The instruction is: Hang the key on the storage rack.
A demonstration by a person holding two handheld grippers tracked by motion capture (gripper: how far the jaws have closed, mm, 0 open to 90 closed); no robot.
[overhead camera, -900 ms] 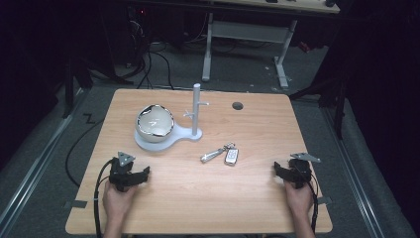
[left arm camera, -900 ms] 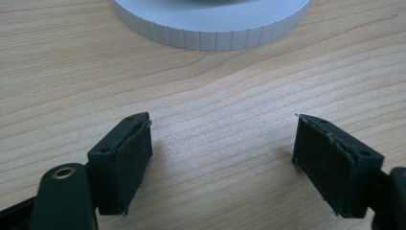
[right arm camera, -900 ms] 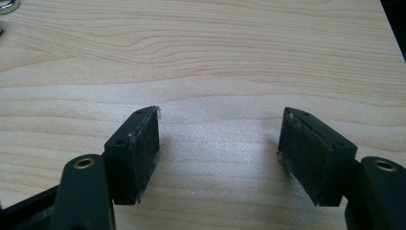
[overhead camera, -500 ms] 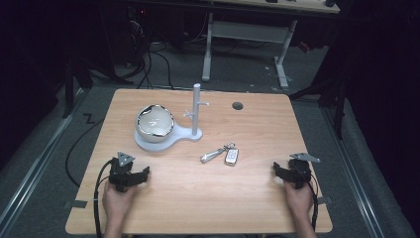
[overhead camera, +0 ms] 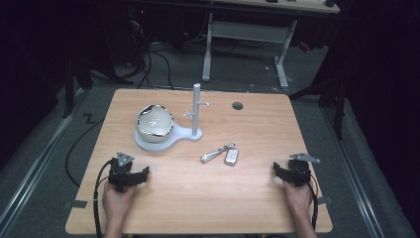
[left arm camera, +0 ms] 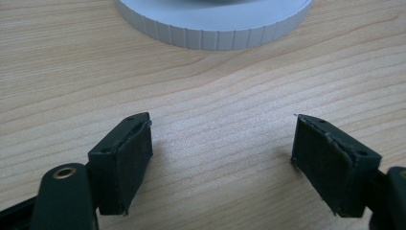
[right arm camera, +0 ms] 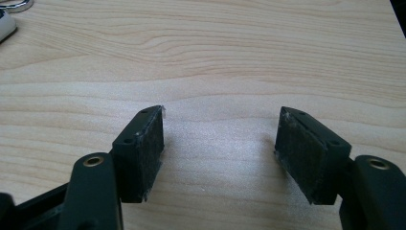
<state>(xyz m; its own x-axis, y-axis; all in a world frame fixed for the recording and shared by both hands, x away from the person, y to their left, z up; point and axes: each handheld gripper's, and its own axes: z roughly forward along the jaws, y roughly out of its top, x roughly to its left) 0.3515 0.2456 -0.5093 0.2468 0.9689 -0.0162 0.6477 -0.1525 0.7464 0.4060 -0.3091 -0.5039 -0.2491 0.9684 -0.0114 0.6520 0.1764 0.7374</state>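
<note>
L gripper (overhead camera: 130, 174) rests on tabletop (overhead camera: 208, 198) near front-left edge, jaws spread wide, nothing between them; L gripper view has bare wood between the pads, ribbed rim of white stand base (left arm camera: 215, 33) just ahead. Bowl (overhead camera: 155, 121), shiny inside, sits on that base. Upright post (overhead camera: 196, 110) w/ short pegs rises from same base, right of bowl. Keys w/ fob (overhead camera: 221, 154) lie flat mid-tabletop, near the base but apart from it, well apart from both grippers. R gripper (overhead camera: 291, 174) rests near front-right edge, jaws likewise spread, empty; fob edge (right arm camera: 5, 28) at far top-left corner of R gripper view.

Judgement: start pose, no reach begun. Nearest likely target = keys.

Risks:
- keys lie flat and thin, so jaws may skid on wood and push them off instead of pinching.
- ring/fob dangles, could swing and snag a peg.
- reach from L side could knock bowl off base.
</note>
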